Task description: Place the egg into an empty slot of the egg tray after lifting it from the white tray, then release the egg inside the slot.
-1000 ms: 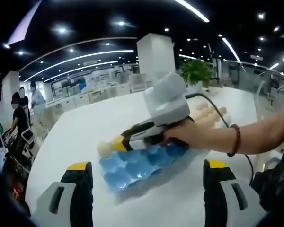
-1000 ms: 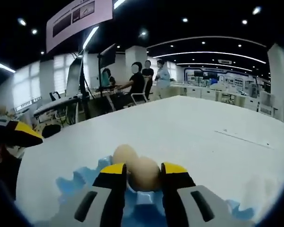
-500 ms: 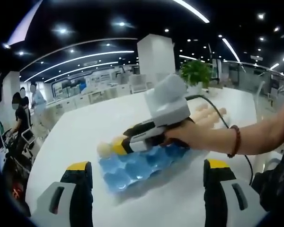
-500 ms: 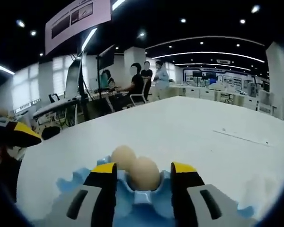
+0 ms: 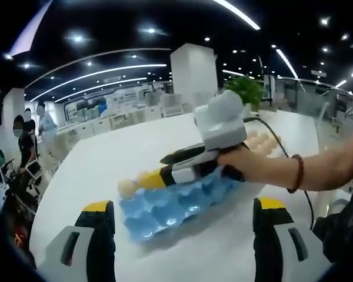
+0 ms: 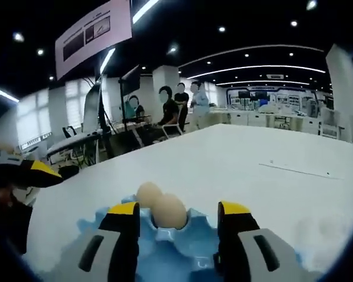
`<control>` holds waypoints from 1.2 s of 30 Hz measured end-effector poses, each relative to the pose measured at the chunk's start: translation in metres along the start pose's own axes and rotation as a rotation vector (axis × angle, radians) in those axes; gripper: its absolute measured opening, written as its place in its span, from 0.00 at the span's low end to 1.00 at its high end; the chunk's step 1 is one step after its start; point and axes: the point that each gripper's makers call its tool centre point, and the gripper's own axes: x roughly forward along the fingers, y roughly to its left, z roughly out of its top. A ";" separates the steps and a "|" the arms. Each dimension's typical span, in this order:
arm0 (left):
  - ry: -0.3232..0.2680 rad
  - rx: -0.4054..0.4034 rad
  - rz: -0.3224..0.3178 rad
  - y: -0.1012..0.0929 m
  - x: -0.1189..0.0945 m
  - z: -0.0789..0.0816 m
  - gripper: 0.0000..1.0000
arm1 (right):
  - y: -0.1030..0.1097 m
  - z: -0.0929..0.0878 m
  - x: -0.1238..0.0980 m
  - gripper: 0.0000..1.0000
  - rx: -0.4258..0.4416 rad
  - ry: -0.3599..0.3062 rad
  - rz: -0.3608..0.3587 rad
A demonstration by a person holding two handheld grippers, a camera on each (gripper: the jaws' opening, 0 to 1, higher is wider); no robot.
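Since a second ago the right gripper (image 6: 179, 214) has let go of the egg (image 6: 169, 211): its yellow-tipped jaws then pinched the egg and now stand spread on either side, clear of it. The egg is pale tan, smooth and oval, seated in a far slot of the blue egg tray (image 6: 170, 235), with a second egg (image 6: 147, 194) just beyond it, to the left. In the left gripper view the right gripper (image 5: 150, 178) reaches over the tray (image 5: 170, 202), held by a hand (image 5: 250, 166) wearing a bead bracelet; the eggs at its tip are small and blurred. The left gripper (image 5: 182, 220) hangs open, holding nothing, near the tray on the white table (image 5: 100, 158). The tray's near slots are hidden behind the right gripper's jaws.
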 end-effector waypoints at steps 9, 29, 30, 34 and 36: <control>-0.010 -0.015 0.016 0.000 0.000 0.003 1.00 | -0.018 0.002 -0.020 0.66 -0.002 -0.003 -0.027; -0.008 -0.010 -0.003 -0.009 0.008 0.002 1.00 | -0.049 0.000 -0.054 0.82 -0.015 0.008 -0.097; -0.008 -0.011 -0.003 -0.009 0.008 0.001 1.00 | -0.051 0.000 -0.056 0.83 -0.020 0.010 -0.104; -0.007 -0.011 -0.004 -0.009 0.008 0.001 1.00 | -0.058 -0.002 -0.065 0.85 -0.018 0.016 -0.117; -0.007 -0.013 -0.004 -0.009 0.009 0.000 1.00 | -0.062 -0.003 -0.070 0.86 -0.014 0.017 -0.128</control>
